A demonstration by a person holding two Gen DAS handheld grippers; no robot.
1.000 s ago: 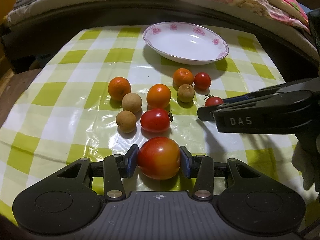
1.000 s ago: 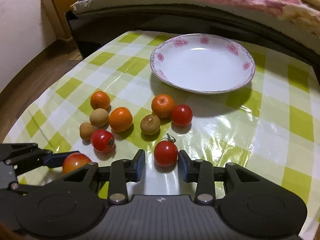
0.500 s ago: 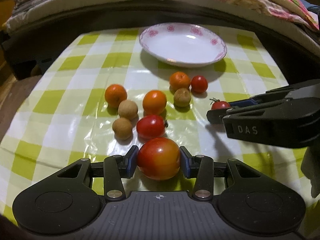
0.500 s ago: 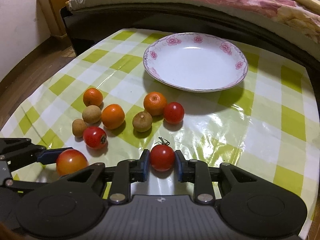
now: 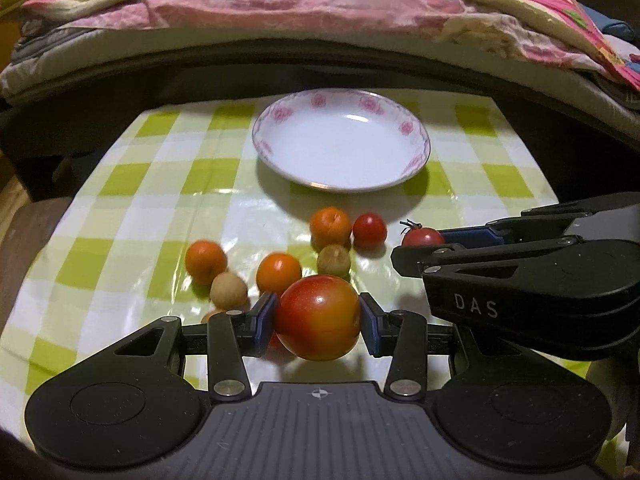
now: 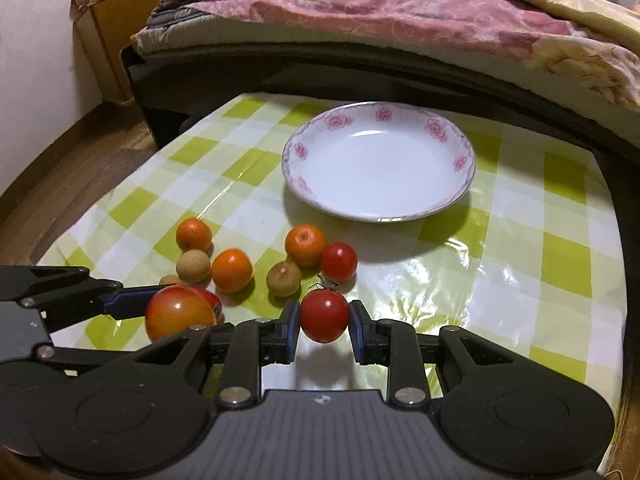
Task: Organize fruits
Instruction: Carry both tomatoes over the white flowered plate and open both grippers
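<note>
My left gripper (image 5: 318,318) is shut on a large red-orange tomato (image 5: 318,316) and holds it above the table; it also shows in the right wrist view (image 6: 178,312). My right gripper (image 6: 324,318) is shut on a small red tomato with a stem (image 6: 324,316), also lifted; it shows in the left wrist view (image 5: 424,236). An empty white plate with pink flowers (image 5: 280,152) (image 6: 304,188) stands behind the fruit. On the cloth lie several small oranges (image 6: 232,270), brown longans (image 6: 193,266) and a red tomato (image 6: 339,261).
The table has a green-and-white checked plastic cloth (image 6: 520,248). A bed with pink bedding (image 6: 400,20) runs along the far edge. A wooden nightstand (image 6: 116,40) stands at the far left. The floor drops off on the left.
Both grippers have risen with their tomatoes off the cloth and the views have tilted up. The right gripper closed on the small tomato.
</note>
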